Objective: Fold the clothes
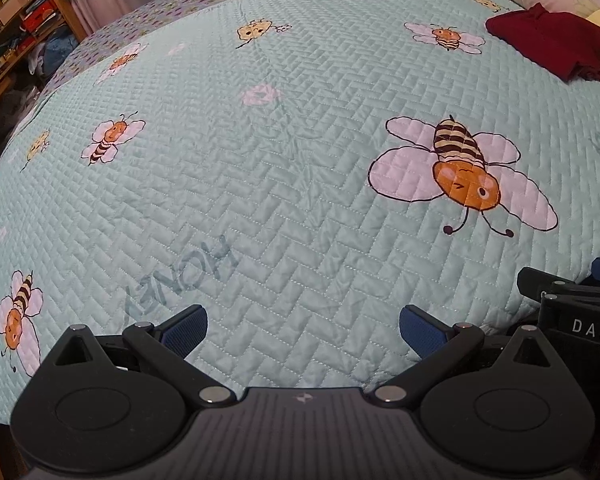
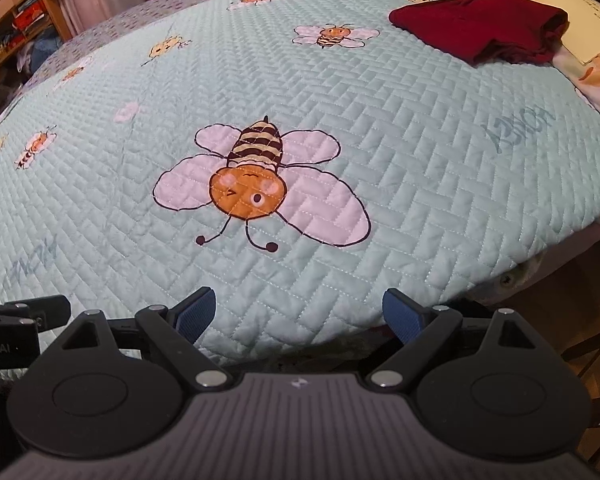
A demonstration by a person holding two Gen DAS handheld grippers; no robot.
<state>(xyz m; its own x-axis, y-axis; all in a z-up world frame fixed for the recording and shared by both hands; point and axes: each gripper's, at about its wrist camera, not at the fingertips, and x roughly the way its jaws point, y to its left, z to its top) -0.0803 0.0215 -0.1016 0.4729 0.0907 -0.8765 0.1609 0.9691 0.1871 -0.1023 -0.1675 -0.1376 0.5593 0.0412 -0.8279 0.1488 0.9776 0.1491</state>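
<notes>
Here a bee-print quilt [image 2: 380, 152] covers the bed, shelves [image 1: 8, 20] beyond.

Both cameras sit low at the near edge of the bed, tilted down across the mint quilt [image 1: 284, 168] toward its far side. The left view stands further left, so the big bee [image 1: 464, 172] falls to its right; the right view has it nearly centred. Both share that bee, the dark red garment [image 2: 476, 26] far right and the shelves [image 1: 8, 28] far left.

red garment [image 1: 548, 46] (perhaps folded) edge-cropped
</notes>
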